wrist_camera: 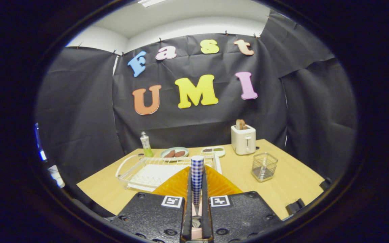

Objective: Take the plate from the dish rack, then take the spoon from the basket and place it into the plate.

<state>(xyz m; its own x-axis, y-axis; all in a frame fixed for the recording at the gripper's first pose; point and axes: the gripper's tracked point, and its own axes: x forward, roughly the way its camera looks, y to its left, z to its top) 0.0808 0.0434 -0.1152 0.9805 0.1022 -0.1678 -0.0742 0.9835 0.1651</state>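
My gripper is shut on a spoon with a blue-and-white checked handle, which stands upright between the two fingers with its handle end rising above the fingertips. Just beyond and under the fingers lies an orange ribbed plate on the wooden table, partly hidden by the gripper body. The white wire dish rack stands behind the plate, to the left. A small wire basket stands to the right of the plate with nothing showing in it.
At the back of the table stand a white toaster with bread in it, a small tray, a green plate with sausages and a green-and-white tube. Black cloth walls close off the booth.
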